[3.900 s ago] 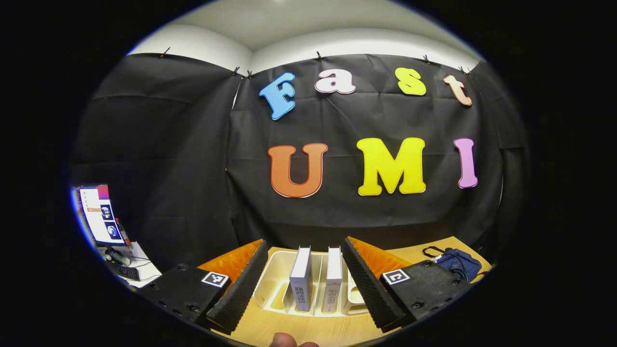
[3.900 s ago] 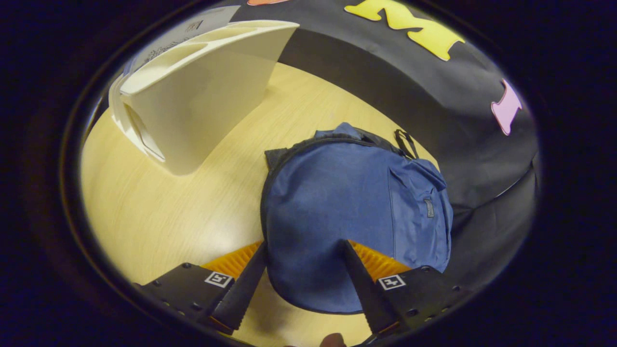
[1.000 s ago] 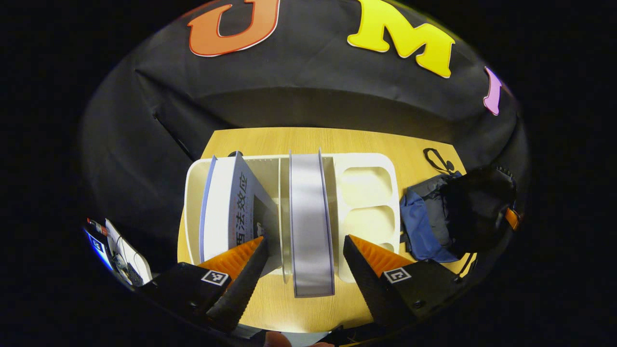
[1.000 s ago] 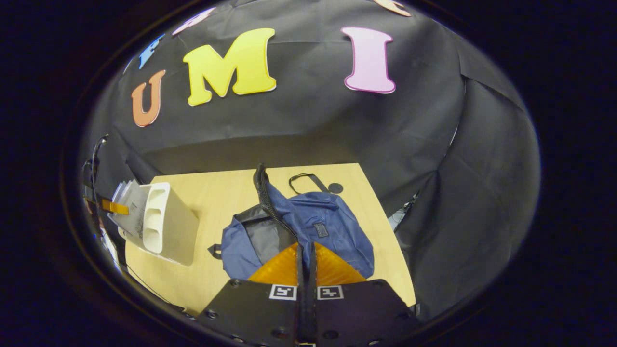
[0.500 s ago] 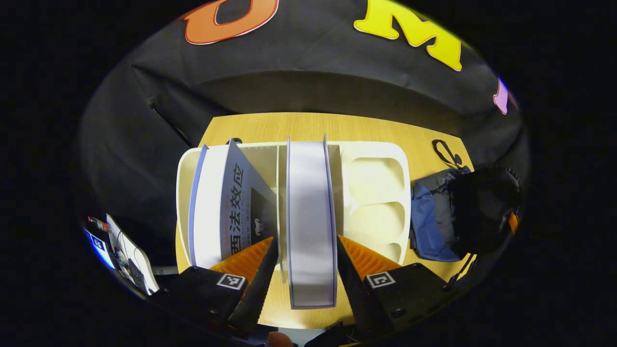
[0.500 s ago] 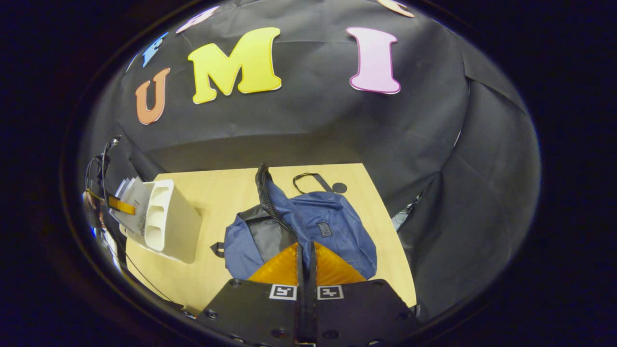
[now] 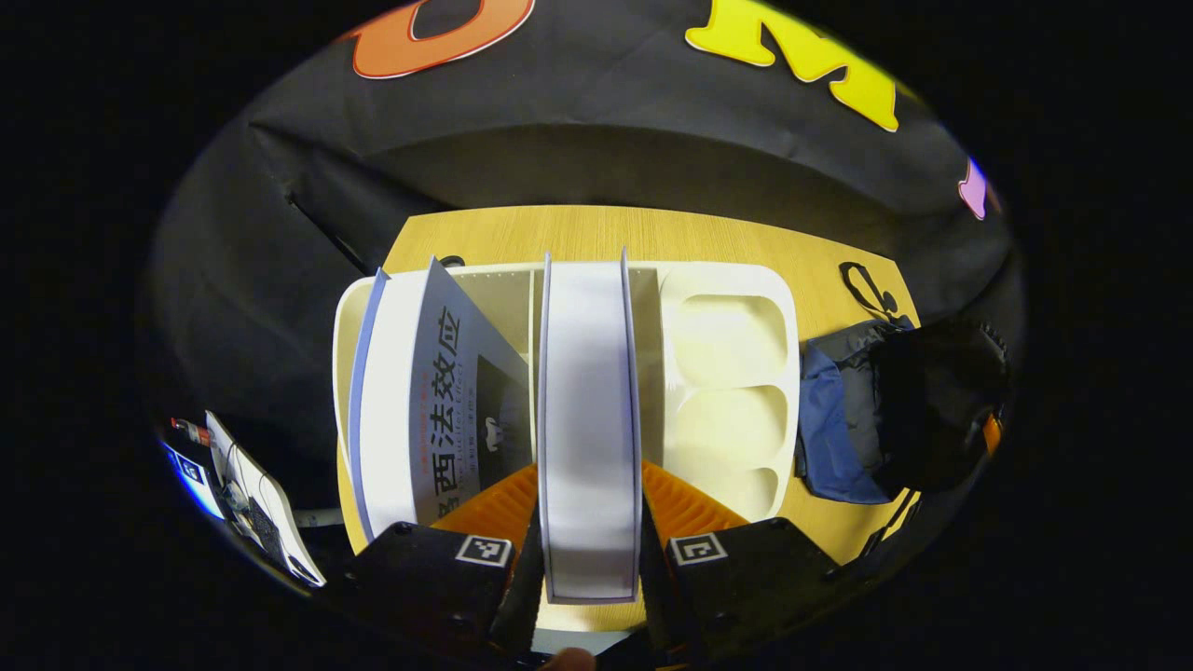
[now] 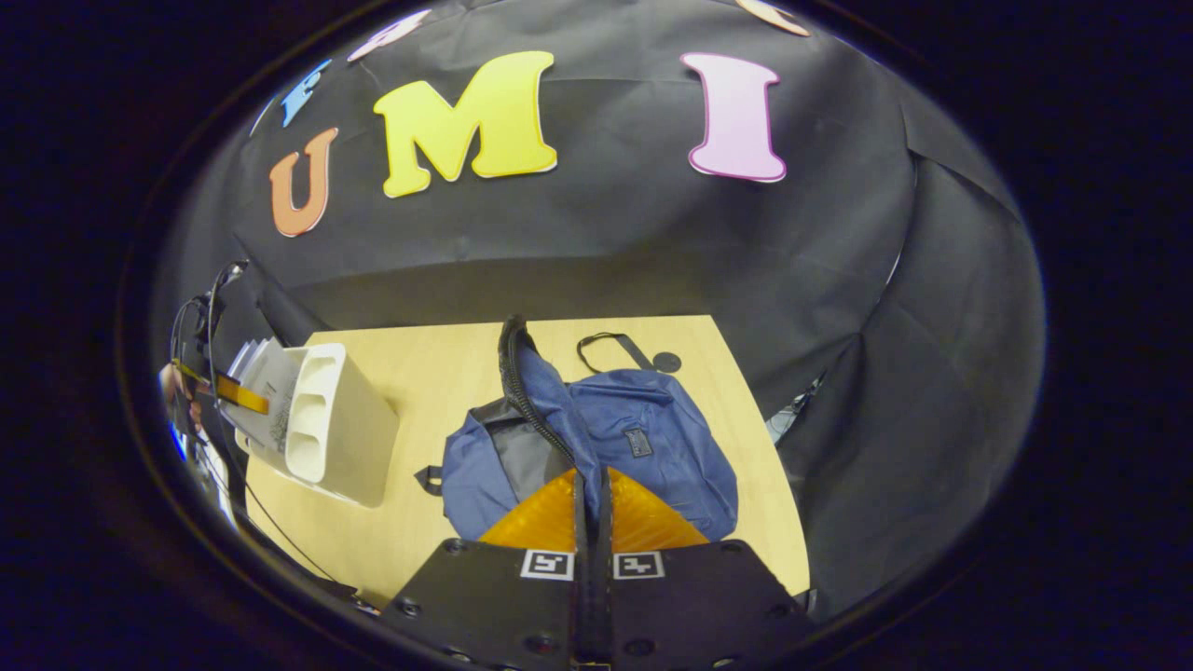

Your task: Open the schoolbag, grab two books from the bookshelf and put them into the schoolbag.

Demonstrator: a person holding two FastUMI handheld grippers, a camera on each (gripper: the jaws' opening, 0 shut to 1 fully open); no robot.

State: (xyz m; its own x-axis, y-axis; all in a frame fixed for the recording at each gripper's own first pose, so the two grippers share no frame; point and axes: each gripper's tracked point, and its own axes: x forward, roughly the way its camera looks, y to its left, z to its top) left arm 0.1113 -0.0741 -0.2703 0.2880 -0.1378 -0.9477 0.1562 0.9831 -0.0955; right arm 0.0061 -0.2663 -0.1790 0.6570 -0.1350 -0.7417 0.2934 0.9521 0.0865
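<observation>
A white bookshelf (image 7: 727, 345) stands on the wooden table (image 7: 652, 233) and I look down into it. Two books stand in its slots. The middle book (image 7: 587, 373) is upright, and my left gripper (image 7: 589, 494) is shut on its near end, one finger on each cover. The left book (image 7: 419, 391) leans against a divider. The blue schoolbag (image 7: 825, 429) lies to the right of the shelf. My right gripper (image 8: 589, 485) is shut on the schoolbag's (image 8: 652, 447) zipper edge (image 8: 522, 391), holding the flap up so that the grey lining (image 8: 517, 452) shows.
A black strap loop (image 8: 606, 345) lies on the table (image 8: 419, 354) behind the bag. The bookshelf (image 8: 345, 438) sits near the left table edge. A desk with a screen and cables (image 7: 242, 475) lies beyond that edge. Black cloth walls close in behind and to the right.
My left gripper has come down over the shelf and its fingers have closed onto the middle book. My right gripper has kept the bag's flap lifted, barely moving.
</observation>
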